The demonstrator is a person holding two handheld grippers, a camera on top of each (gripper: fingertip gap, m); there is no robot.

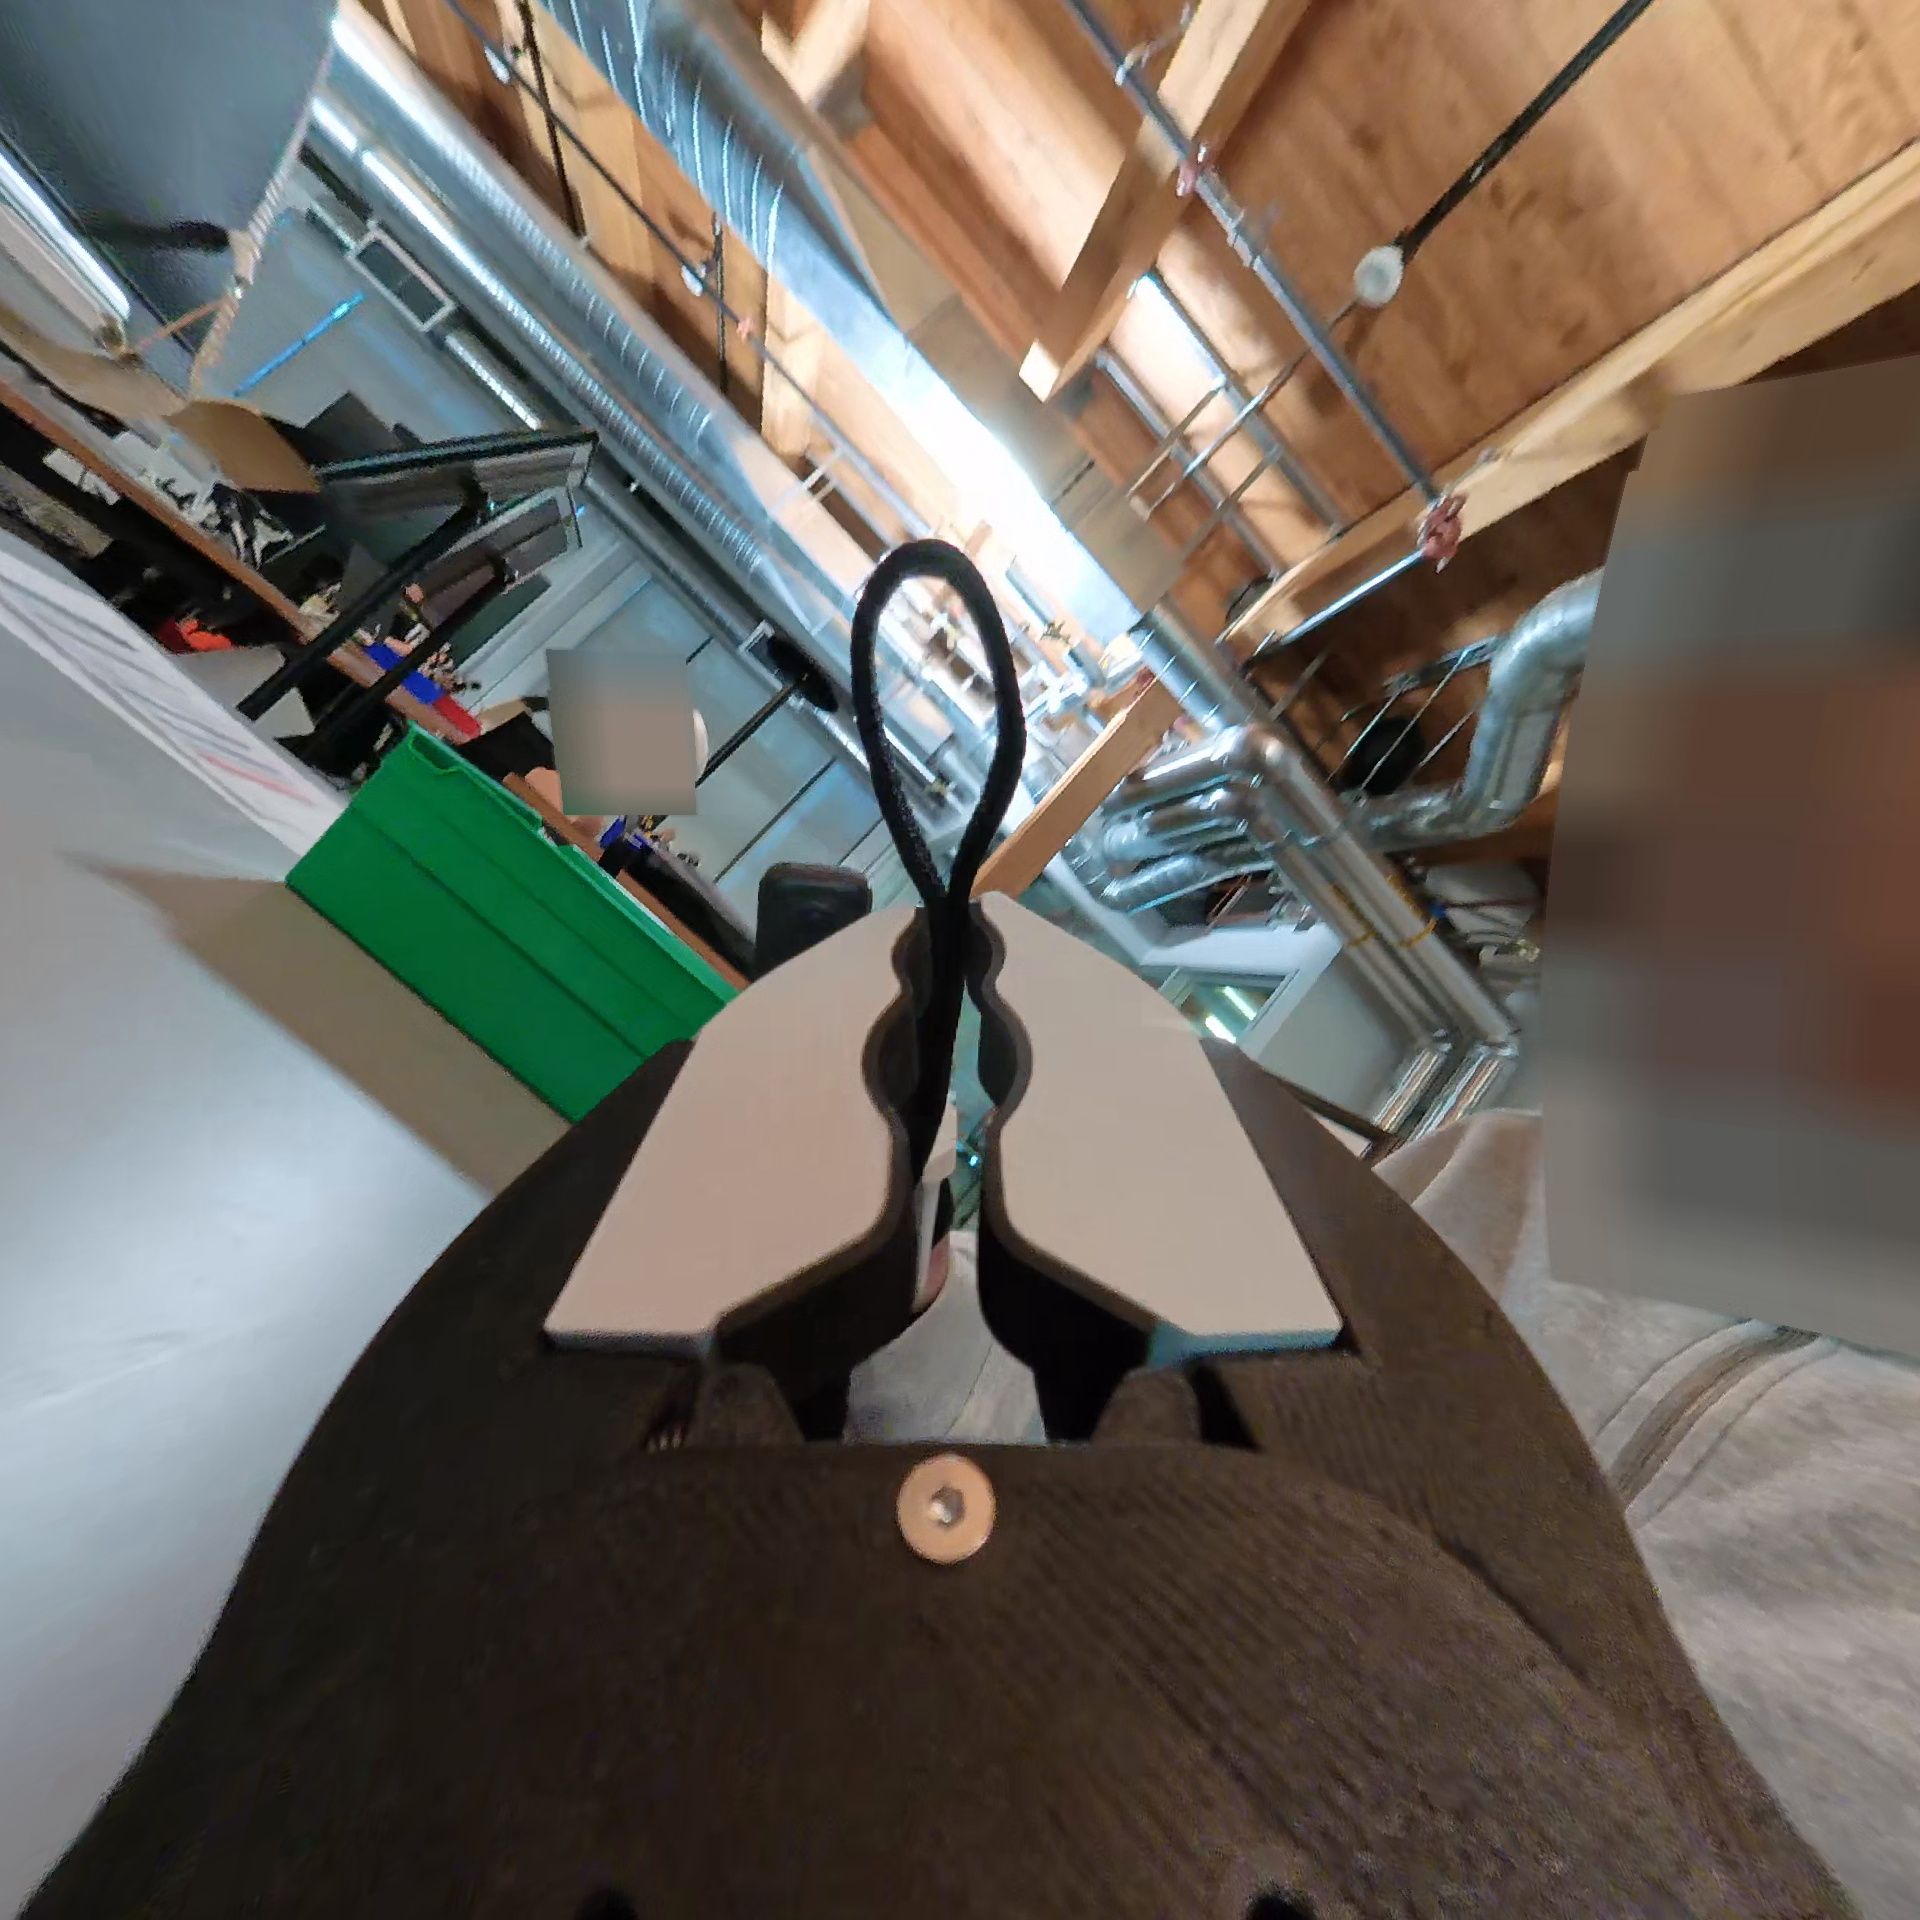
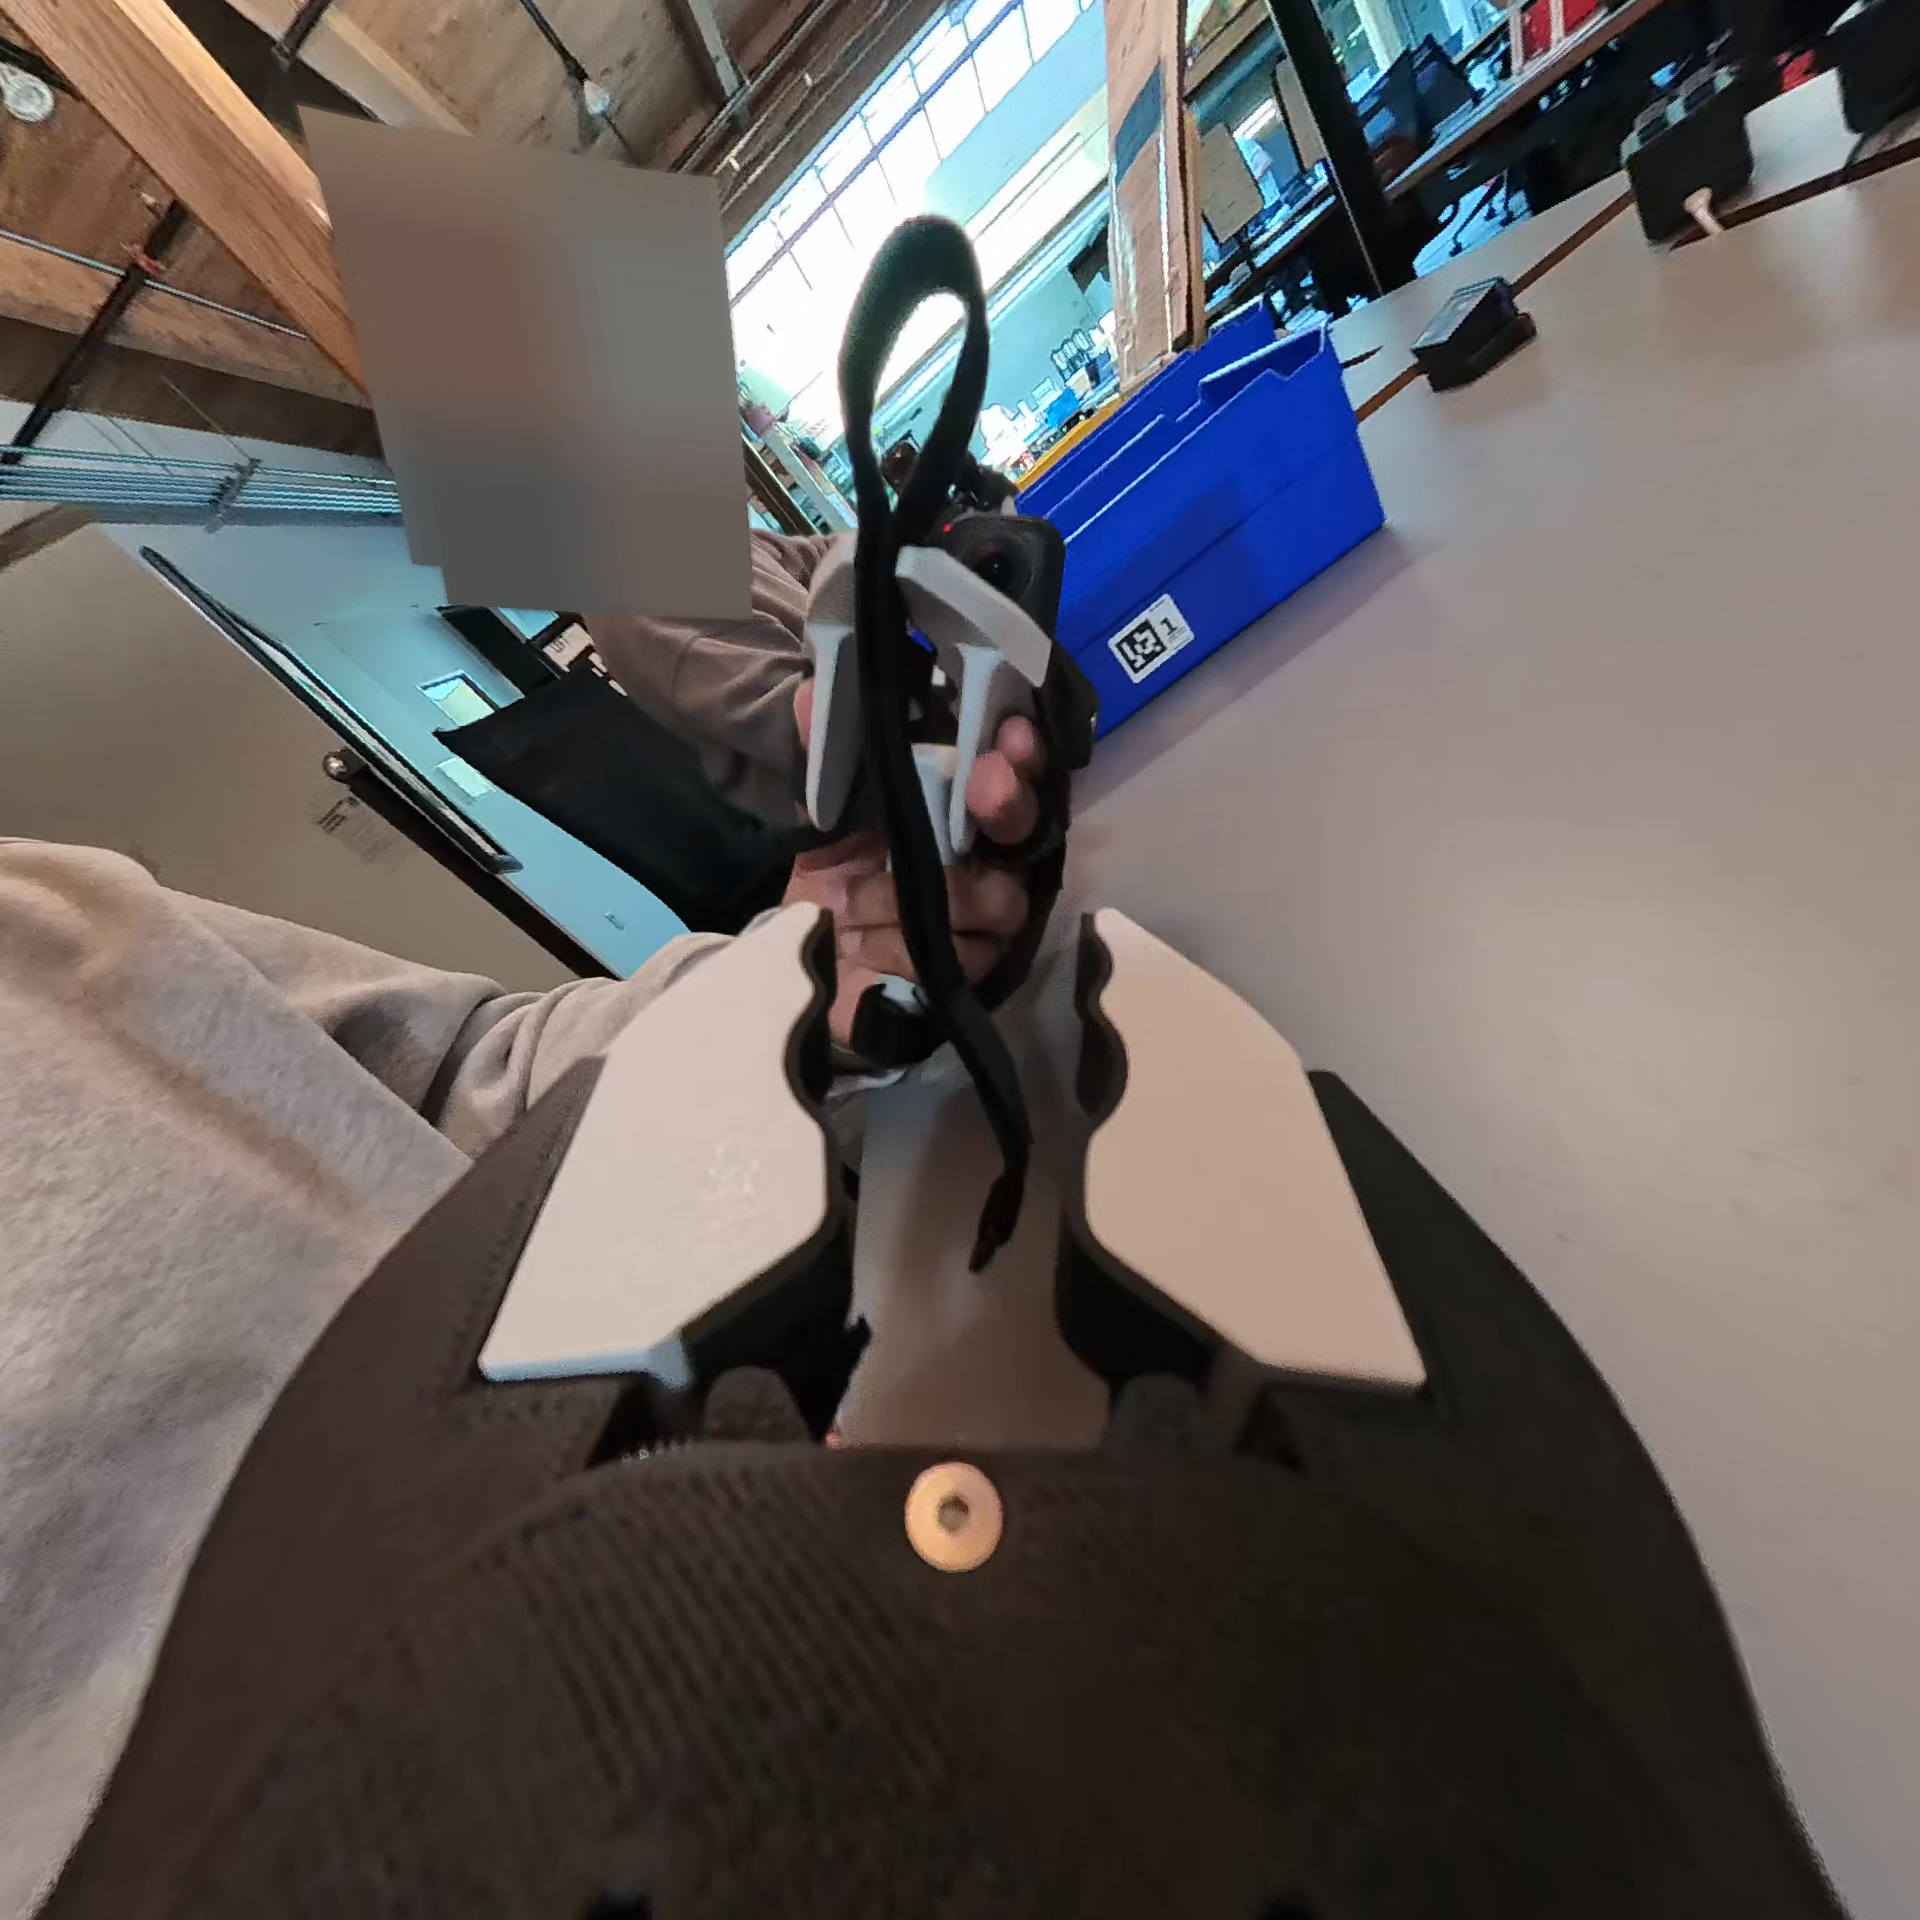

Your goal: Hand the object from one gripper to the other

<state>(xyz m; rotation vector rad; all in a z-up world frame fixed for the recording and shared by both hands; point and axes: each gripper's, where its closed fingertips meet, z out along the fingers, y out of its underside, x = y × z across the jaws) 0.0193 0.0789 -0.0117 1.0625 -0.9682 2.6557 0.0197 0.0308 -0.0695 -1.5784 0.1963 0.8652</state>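
With the left gripper (image 1: 940, 935) pinched tight on the black cord (image 1: 935, 727), loop rising at frame centre, the right gripper (image 2: 951, 935), fingers spread and empty around its dangling tails, should probably clamp squarely before the left lets go.

2 wide-angle cameras, 1 on each handheld gripper, look forward along their own fingers. The left wrist view tilts steeply upward at wooden ceiling beams and ducts, with a green bin (image 1: 499, 914) low at left. The right wrist view faces the left gripper (image 2: 902, 582) at close range, across the pale table (image 2: 1558, 935). Both views show the black cord loop (image 1: 928, 748) close up.
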